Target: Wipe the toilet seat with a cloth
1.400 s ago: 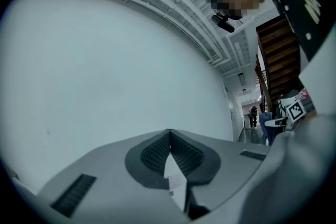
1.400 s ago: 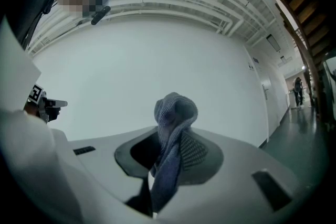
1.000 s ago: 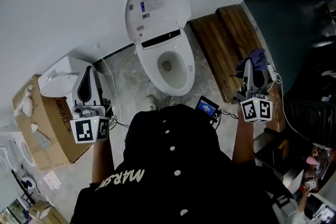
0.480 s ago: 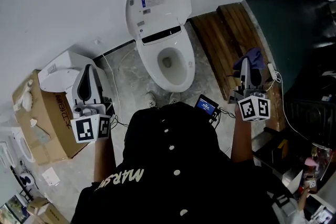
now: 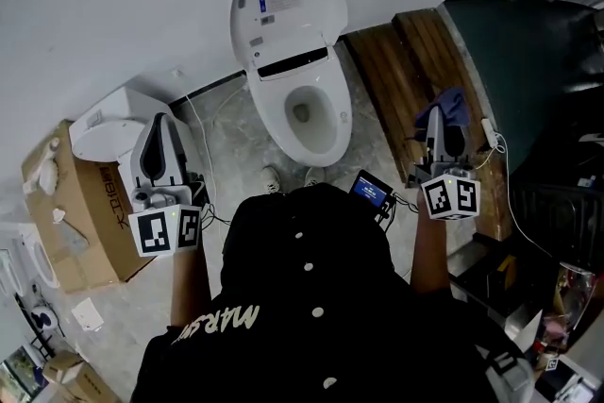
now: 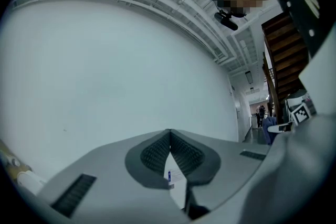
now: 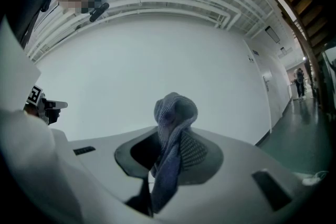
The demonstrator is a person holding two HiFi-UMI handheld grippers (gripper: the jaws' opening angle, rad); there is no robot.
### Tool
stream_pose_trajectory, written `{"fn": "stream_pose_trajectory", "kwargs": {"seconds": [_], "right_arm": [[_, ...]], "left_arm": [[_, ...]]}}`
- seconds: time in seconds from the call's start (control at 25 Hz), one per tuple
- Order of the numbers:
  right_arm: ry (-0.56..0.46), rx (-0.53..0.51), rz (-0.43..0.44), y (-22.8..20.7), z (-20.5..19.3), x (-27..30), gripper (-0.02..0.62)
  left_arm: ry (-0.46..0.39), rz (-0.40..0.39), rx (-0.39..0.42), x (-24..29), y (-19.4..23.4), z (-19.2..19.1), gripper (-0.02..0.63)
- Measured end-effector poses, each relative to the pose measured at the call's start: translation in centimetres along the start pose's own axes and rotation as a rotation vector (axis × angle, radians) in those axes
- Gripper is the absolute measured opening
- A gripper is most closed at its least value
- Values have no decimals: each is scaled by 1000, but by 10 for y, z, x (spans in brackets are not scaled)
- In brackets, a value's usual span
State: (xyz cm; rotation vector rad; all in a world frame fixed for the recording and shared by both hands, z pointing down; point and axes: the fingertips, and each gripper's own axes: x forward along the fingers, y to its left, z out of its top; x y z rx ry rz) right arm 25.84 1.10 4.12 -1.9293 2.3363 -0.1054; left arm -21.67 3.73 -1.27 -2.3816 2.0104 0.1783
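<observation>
Holding both grippers up in front of the toilet, well apart from it. Right gripper (image 5: 437, 129) is clamping a bluish cloth (image 5: 452, 106), which is bunching above the jaws and hanging down between them. Left gripper (image 5: 160, 132) is carrying nothing, its jaws pressing together tip to tip. Toilet seat (image 5: 332, 129) is lying down over the bowl, with the lid (image 5: 283, 5) standing open behind it. Seat is sitting between the two grippers, ahead and to the left of the cloth, its long axis running away from the person toward the wall. Judging: the right gripper is going to need a swing inward and down onto the near rim.
</observation>
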Motion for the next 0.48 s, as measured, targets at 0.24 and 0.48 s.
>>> {"fn": "stream_pose_trajectory", "kwargs": {"seconds": [0.24,0.48], "right_arm": [[8,-19,32,10,-2,1,87],[18,-25,40,11,-4,3,87]], "left_arm": [[-1,-4,5,-3,-4,0,9],[-8,-4,-24,-3,-7,1,9]]}}
